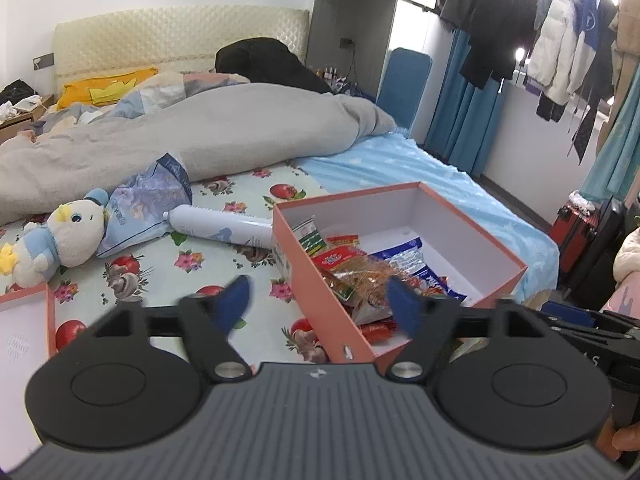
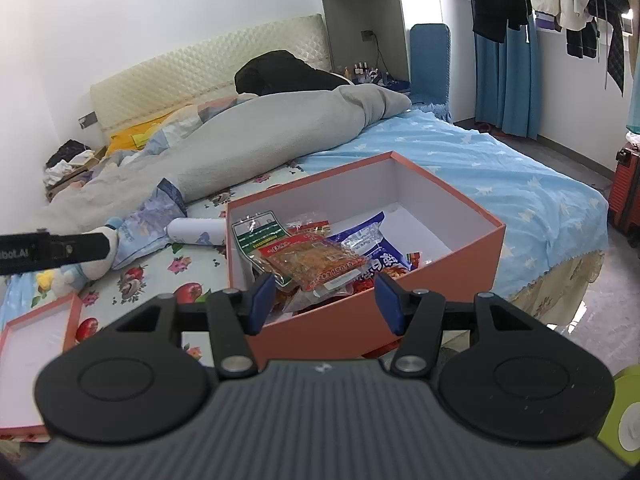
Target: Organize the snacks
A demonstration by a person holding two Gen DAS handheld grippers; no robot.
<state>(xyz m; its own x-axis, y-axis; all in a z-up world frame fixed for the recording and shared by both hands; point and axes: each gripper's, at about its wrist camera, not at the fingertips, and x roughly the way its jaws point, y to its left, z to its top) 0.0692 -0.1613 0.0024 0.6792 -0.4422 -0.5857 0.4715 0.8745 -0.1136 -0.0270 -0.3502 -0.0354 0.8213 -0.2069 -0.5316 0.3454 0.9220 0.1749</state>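
Note:
An open orange box (image 1: 320, 300) (image 2: 452, 256) with a white inside stands on the bed and holds several snack packets: a clear packet of brown snacks (image 2: 316, 262) on top, a green-and-white packet (image 2: 260, 236), a blue packet (image 2: 376, 248) (image 1: 404, 258). My left gripper (image 1: 322, 300) is open and empty, above the box's near left wall. My right gripper (image 2: 326, 296) is open and empty, just in front of the box's near wall. A white-blue tube (image 1: 220, 230) and a crumpled blue bag (image 1: 148, 204) lie left of the box.
The box lid (image 2: 36, 344) (image 1: 24, 328) lies at the near left. A duck plush (image 1: 60, 240) sits left of the bag. A grey duvet (image 1: 200, 128) covers the far bed. A red suitcase (image 1: 576, 232) and hanging clothes stand to the right.

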